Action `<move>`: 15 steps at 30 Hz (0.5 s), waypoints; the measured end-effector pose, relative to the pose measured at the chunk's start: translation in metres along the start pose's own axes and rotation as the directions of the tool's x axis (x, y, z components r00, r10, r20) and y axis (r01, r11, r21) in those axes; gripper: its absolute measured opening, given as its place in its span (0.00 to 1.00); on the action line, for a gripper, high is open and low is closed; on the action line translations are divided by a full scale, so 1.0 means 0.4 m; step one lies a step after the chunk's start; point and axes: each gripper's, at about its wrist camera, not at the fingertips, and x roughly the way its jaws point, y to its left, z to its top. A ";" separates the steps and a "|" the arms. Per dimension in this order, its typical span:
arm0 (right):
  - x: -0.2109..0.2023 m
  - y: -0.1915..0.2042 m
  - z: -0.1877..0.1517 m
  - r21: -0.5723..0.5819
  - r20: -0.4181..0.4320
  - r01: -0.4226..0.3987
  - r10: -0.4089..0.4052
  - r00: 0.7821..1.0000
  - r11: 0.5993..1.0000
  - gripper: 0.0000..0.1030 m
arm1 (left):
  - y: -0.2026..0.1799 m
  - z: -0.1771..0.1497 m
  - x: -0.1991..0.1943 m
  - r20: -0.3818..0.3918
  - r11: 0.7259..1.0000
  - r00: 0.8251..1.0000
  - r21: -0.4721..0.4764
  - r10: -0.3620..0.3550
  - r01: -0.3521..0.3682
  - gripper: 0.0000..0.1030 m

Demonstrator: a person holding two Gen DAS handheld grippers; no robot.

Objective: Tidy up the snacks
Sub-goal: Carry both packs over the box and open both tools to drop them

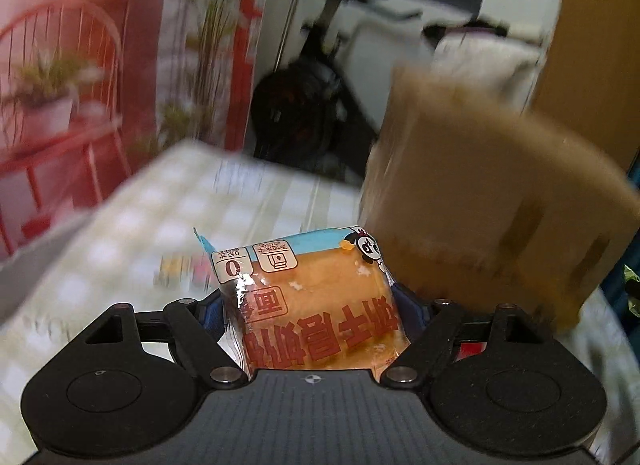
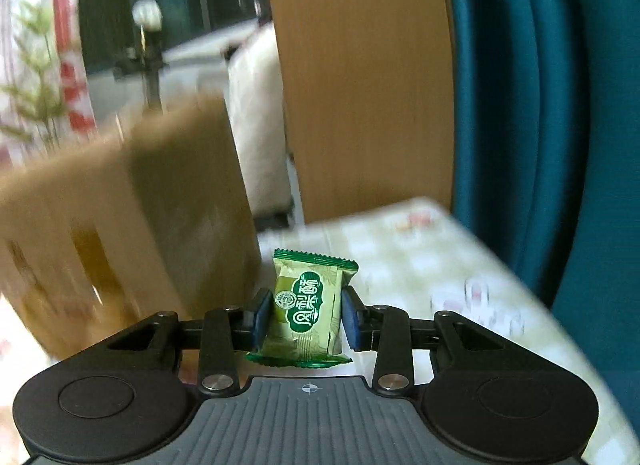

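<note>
My left gripper (image 1: 310,315) is shut on a wide orange-and-blue bread packet (image 1: 316,297) with red lettering, held clear above the checked tablecloth (image 1: 132,225). A brown cardboard box (image 1: 492,205) stands blurred just right of the packet. In the right wrist view my right gripper (image 2: 306,319) is shut on a small green cake packet (image 2: 308,309), its blue pads (image 2: 262,315) pressing both sides. The same cardboard box (image 2: 120,217) is at the left of that view, and the packet hangs above the tablecloth (image 2: 420,265).
A red-and-white backdrop with plants (image 1: 120,65) rises at the table's far left. A wooden panel (image 2: 360,85) and teal curtain (image 2: 540,125) stand behind the table's right side. Dark gear (image 1: 304,113) sits beyond the far edge. Small pale items (image 2: 476,301) lie on the cloth.
</note>
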 end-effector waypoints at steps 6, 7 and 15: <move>-0.062 0.054 0.148 -0.037 0.187 -0.095 0.101 0.977 0.995 0.33 | -0.093 0.176 -0.059 0.182 0.993 0.980 0.099 -0.077 0.060 0.80; -0.065 0.070 0.173 -0.055 0.202 -0.119 0.127 0.971 0.991 0.33 | -0.114 0.209 -0.064 0.211 0.991 0.973 0.119 -0.092 0.067 0.80; -0.008 0.212 0.294 -0.183 0.177 -0.226 0.258 0.950 0.957 0.33 | -0.313 0.357 0.041 0.213 0.969 0.958 0.197 -0.190 0.148 0.80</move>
